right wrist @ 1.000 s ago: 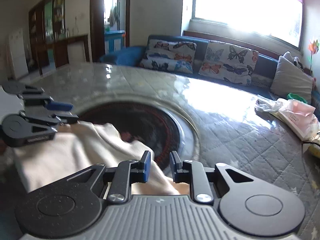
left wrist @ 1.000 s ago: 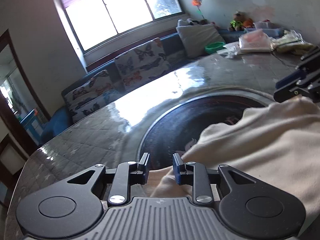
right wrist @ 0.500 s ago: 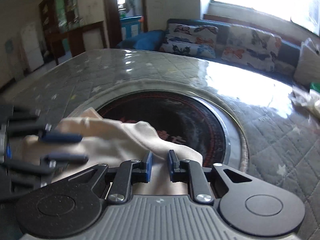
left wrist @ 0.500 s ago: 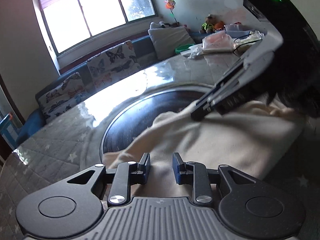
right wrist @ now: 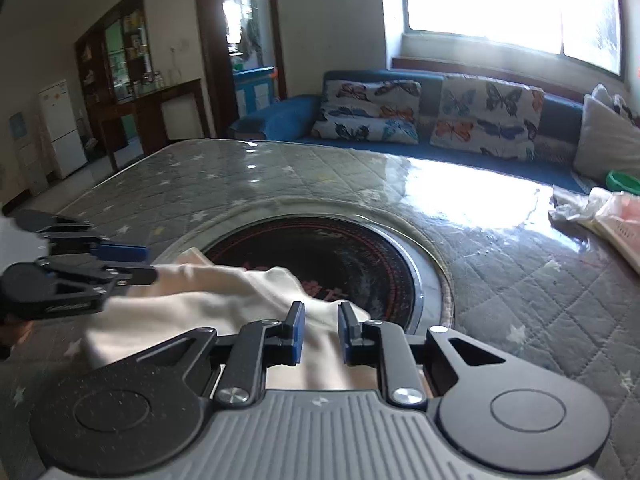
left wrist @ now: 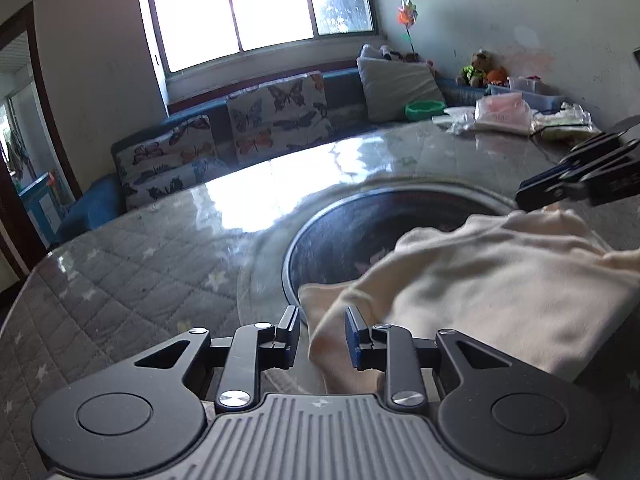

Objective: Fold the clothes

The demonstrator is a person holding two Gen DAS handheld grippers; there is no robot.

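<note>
Left wrist: we're partway. The soft cream knit garment (left wrist: 480, 280) lies bunched on the quilted grey glass-topped table (left wrist: 132, 276), over the dark round inset (left wrist: 340, 232). Left gripper (left wrist: 322, 326), jaws narrowly apart, has a fold btwn them; grip uncertain.

Right wrist: right gripper (right wrist: 320, 320) is opening, cloth btwn. Flattening and final folds remain, we reckon.

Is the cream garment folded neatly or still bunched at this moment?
Bunched, not neatly folded: the cream garment lies in rumpled, doubled layers, draped partly over the round black inset in the table.
</note>
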